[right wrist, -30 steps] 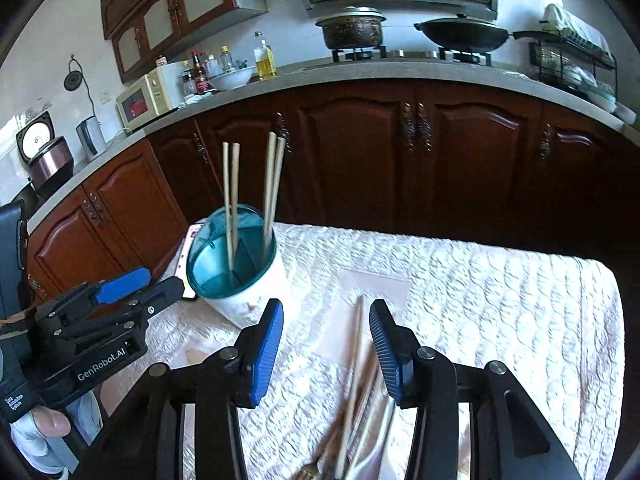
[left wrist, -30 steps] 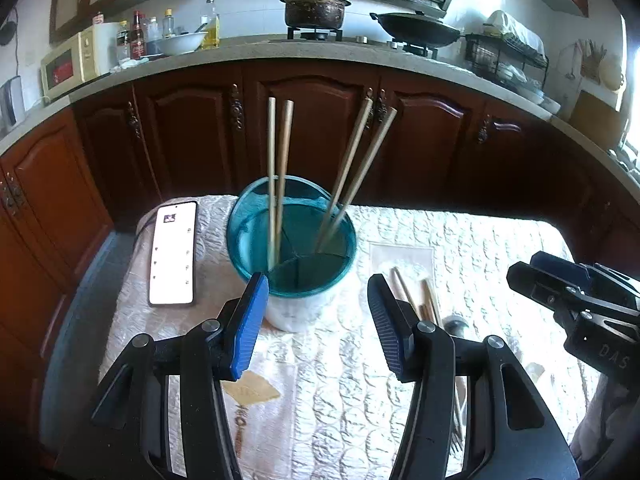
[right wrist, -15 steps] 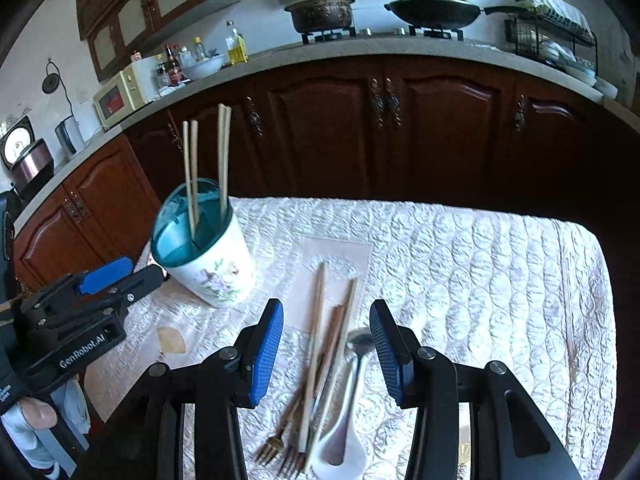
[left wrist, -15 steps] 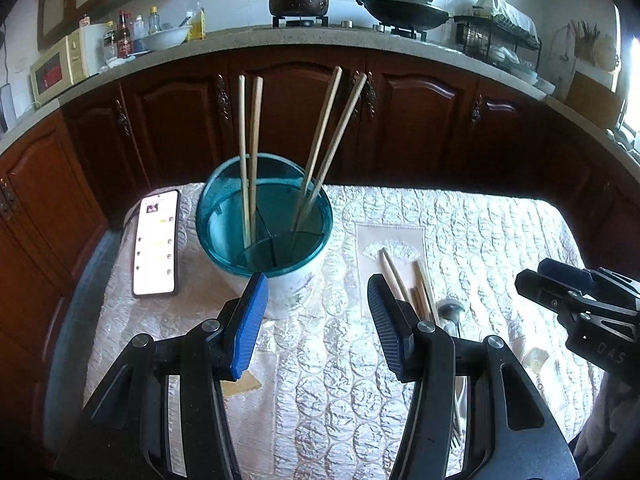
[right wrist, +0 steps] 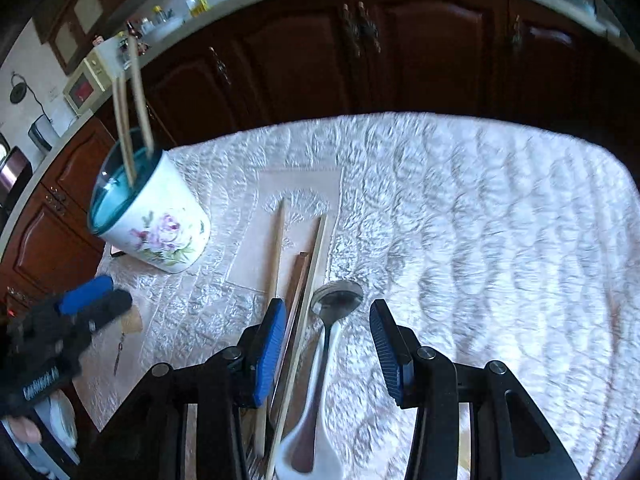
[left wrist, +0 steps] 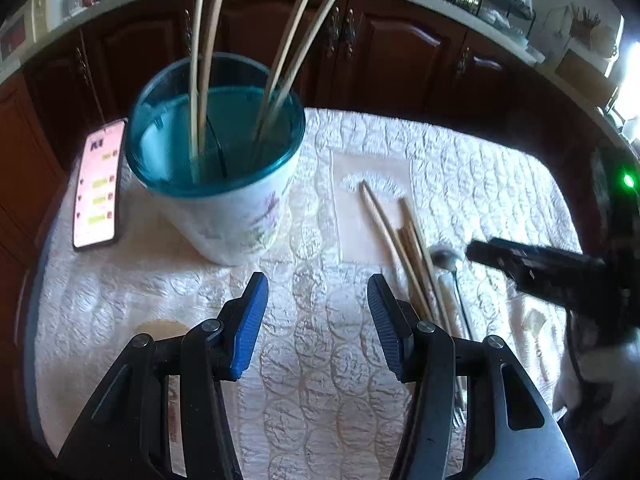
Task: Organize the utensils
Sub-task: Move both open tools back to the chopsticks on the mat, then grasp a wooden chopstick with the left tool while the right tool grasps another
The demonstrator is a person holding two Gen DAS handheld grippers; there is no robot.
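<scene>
Farthest left of the left gripper [left wrist: 316,320] a phone [left wrist: 98,192] lies flat with its screen lit, just beside the utensil holder [left wrist: 224,184]. The holder, a white cup with a teal rim and a flower print, stands upright ahead and a little left of this gripper. Four chopsticks [left wrist: 200,60] stand in it in two pairs, leaning on its inner dividers. The left gripper hangs above the quilted white cloth of the table [left wrist: 320,400], its blue-padded jaws spread wide and holding nothing.

Ahead and to its right, loose chopsticks [left wrist: 384,224] lie in a bundle on a plain beige patch of the cloth, next to a metal spoon [left wrist: 444,258]. Fork tines peek out behind the left gripper's right finger, too hidden to describe further.

In the right wrist view, the right gripper [right wrist: 328,342] sits low over that same bundle, jaws parted with nothing clamped. The metal spoon [right wrist: 336,300] rests between its pads, the bowl just ahead of the fingertips and the handle running back over a white ceramic spoon [right wrist: 304,440]. The loose chopsticks [right wrist: 316,256] pass just inside and under its left pad. The utensil holder [right wrist: 156,228] stands well to its left, beyond the other gripper's blurred tip.
</scene>
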